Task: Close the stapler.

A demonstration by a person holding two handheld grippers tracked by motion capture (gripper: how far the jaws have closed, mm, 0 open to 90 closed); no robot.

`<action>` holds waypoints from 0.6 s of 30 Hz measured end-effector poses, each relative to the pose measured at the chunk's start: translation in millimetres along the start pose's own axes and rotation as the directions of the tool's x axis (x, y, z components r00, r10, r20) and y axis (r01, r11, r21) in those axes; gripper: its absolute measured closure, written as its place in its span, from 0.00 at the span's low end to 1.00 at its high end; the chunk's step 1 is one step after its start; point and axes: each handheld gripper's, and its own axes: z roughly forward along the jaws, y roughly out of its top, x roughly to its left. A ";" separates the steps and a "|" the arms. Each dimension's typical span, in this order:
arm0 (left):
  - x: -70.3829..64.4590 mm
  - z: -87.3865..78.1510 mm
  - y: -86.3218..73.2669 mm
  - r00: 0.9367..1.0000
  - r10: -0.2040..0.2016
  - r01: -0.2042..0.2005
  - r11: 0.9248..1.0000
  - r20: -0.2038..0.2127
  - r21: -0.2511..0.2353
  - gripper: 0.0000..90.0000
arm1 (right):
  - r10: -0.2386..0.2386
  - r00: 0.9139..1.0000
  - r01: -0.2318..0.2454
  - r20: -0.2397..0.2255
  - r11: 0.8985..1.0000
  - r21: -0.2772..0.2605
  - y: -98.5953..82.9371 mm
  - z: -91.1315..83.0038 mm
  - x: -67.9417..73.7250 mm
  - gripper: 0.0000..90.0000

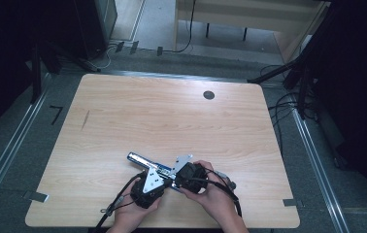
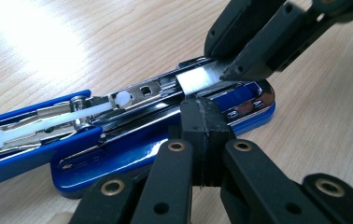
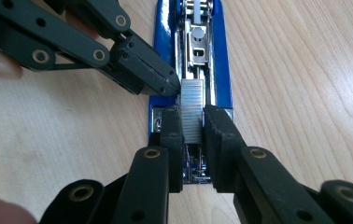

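A blue stapler (image 1: 145,161) lies opened flat near the table's front edge, its metal magazine (image 2: 142,93) and white pusher rod (image 2: 48,123) bared. My right gripper (image 3: 192,123) is shut on a silver strip of staples (image 3: 192,105) and holds it over the front end of the magazine. In the left gripper view that strip (image 2: 200,79) shows between the right gripper's fingers (image 2: 244,65). My left gripper (image 2: 201,109) is shut with nothing between its jaws; its tips press against the stapler's side right beside the strip, as the left gripper (image 3: 171,86) also shows in the right gripper view.
The wooden table (image 1: 172,116) has a round dark cable hole (image 1: 208,95) at the back right. The person's hands (image 1: 210,199) hold both grippers close together at the front edge. Cables trail toward the front edge.
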 end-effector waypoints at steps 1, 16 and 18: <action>-0.1 0.1 0.0 1.000 0.000 0.000 1.000 0.001 0.000 1.00 | 0.007 1.000 -0.007 -0.013 1.000 -0.008 1.9 -3.9 -1.7 0.89; -0.6 0.5 0.0 1.000 0.002 -0.002 1.000 -0.001 -0.006 1.00 | 0.024 0.999 -0.023 -0.027 0.999 0.032 7.3 -11.5 -10.3 0.89; -0.8 0.6 0.0 1.000 0.002 -0.002 1.000 -0.002 -0.007 1.00 | 0.018 1.000 -0.017 -0.025 0.999 0.034 7.5 -11.2 -10.6 0.89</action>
